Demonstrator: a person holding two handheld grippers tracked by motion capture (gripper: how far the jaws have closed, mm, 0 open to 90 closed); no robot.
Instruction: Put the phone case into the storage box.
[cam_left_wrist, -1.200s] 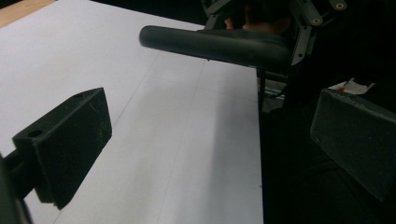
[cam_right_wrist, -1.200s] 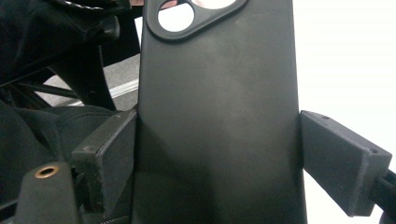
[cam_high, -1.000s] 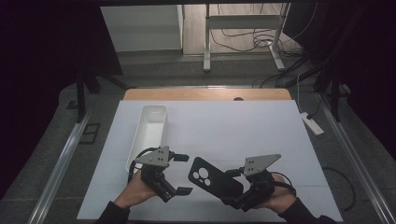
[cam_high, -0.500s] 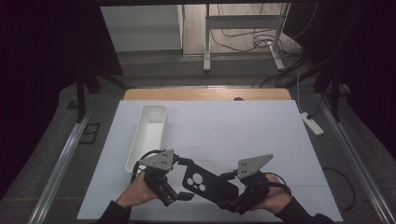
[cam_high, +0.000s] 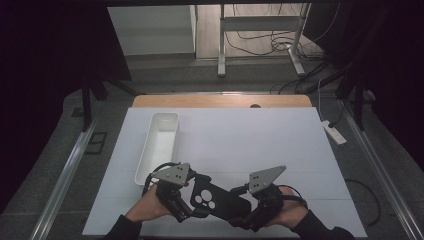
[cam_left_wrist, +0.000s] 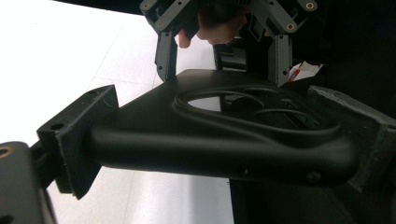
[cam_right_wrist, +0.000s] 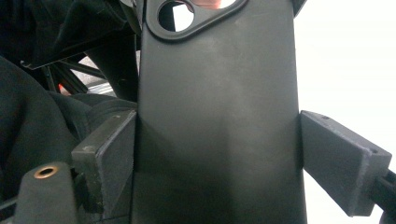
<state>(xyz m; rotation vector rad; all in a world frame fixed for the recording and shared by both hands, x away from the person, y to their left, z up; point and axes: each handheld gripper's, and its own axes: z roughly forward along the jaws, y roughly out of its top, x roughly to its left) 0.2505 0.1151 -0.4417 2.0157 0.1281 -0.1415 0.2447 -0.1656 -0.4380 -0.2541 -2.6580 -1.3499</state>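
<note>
Two claws on one black phone case (cam_high: 220, 200), held low over the near edge of the white surface (cam_high: 280, 145). Left claw (cam_high: 196, 200) at the case's camera end, right claw (cam_high: 240, 212) at the plain end, both hands coming in from the bottom of the high view. Case lying roughly level between them, slanting from upper left to lower right, back face up, camera cut-outs showing.

From the left claw's own view: case (cam_left_wrist: 224, 140) crossing the frame edge-on, raised camera ring on top, one pad (cam_left_wrist: 77, 137) hard against its left end, the other pad at the right against the opposite edge. Jaws just been closing in, case between them, pads now looking pressed on it. Beyond, the right claw (cam_left_wrist: 224, 70) gripping the far end, fingers of the hand behind it.

From the right claw's view: case (cam_right_wrist: 219, 121) standing tall up the middle, pads (cam_right_wrist: 105, 158) flush on both long sides, clamped across its width. Camera opening at the top.

Off to the upper left on the surface, a white oblong tray (cam_high: 157, 147), well apart from the case. Wooden strip along the far edge of the surface.
</note>
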